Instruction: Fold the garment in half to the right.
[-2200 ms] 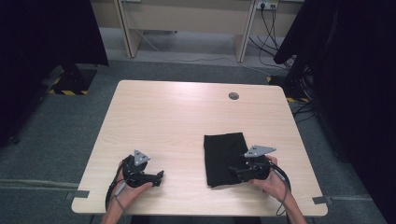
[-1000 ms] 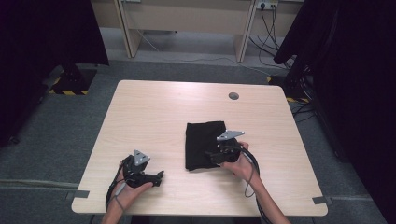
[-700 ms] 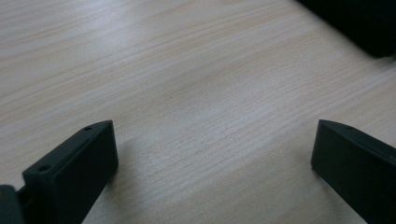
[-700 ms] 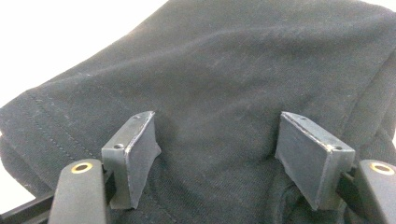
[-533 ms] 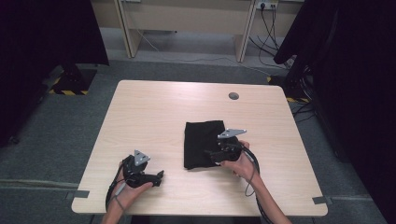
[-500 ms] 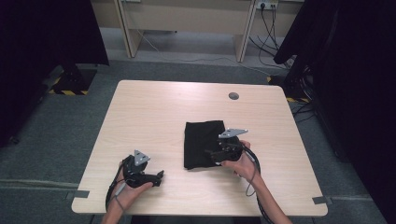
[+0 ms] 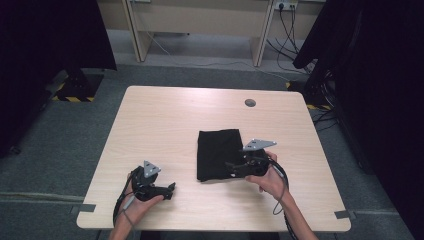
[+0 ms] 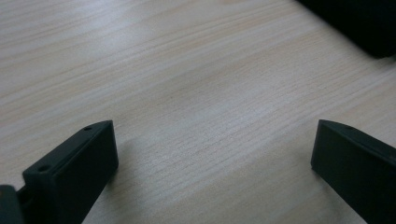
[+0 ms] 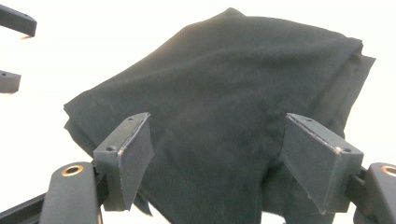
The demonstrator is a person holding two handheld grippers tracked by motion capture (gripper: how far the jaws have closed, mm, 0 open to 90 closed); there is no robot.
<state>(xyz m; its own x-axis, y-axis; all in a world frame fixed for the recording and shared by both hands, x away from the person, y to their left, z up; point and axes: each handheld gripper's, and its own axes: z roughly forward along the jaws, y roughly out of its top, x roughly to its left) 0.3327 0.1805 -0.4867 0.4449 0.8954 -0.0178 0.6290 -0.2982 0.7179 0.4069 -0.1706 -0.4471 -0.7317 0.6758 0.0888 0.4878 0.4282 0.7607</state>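
Folded black cloth [image 7: 218, 154] lay flat on the table [image 7: 165, 125], right of centre, a rough rectangle with its long side running away from the person. In the right gripper view the cloth [image 9: 224, 107] sat in layers, edges uneven at the near and right sides.

Right gripper [image 7: 232, 167] sat at the cloth's near right edge, pointing left across it. Its jaws had just been opening; they stood wide apart over the fabric [image 9: 212, 154], pads not pressing on it, nothing gripped.

Left gripper [image 7: 171, 189] was well apart from the cloth, near the table's front left edge, held in the left hand [image 7: 137, 200]. Jaws wide open over bare wood [image 8: 215, 154], empty.

Round cable hole [image 7: 250, 103] in the tabletop, far side.
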